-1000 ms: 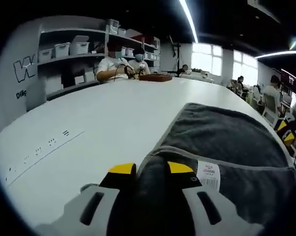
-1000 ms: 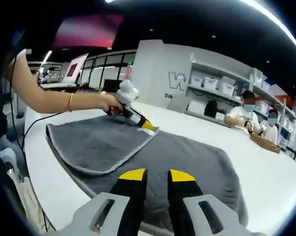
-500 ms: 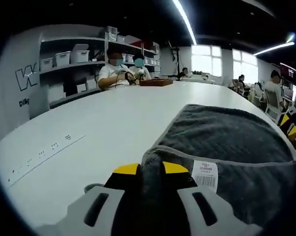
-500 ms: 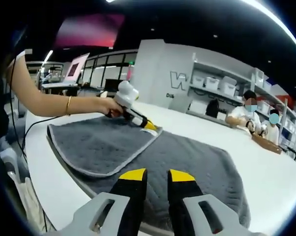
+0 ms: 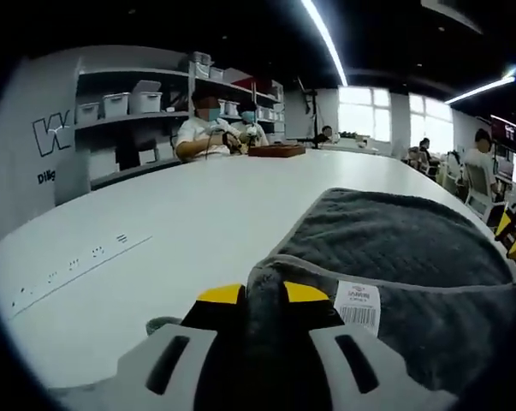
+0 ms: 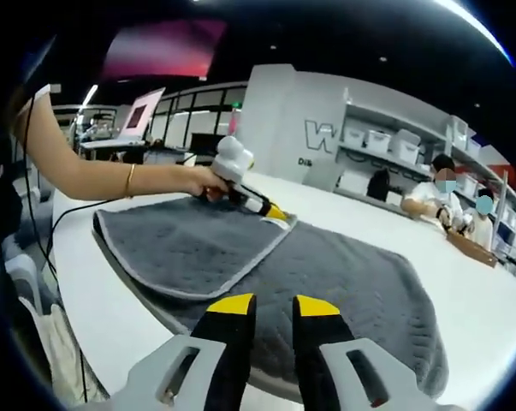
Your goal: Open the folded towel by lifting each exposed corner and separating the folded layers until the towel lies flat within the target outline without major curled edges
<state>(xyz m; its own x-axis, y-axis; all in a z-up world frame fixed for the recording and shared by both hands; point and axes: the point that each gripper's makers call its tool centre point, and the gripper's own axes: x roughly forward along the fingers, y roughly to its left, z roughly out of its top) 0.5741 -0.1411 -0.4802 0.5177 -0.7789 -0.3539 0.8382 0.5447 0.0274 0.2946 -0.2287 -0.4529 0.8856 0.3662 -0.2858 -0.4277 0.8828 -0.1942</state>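
sprawling grey towel [image 6: 326,274] covers white table [image 5: 180,214], shelves [image 5: 121,103] behind

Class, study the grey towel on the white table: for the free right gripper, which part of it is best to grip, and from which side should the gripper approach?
Judging from the right gripper view, take the folded flap's pale-trimmed edge on the towel. It lies loose on the lower layer, near the right gripper, which is open. Come in low from the near table side. The left gripper already pinches the flap's far corner.

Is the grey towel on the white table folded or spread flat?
Folded. In the right gripper view, one layer of the grey towel lies doubled over the other, and the left gripper pinches that upper layer's corner.
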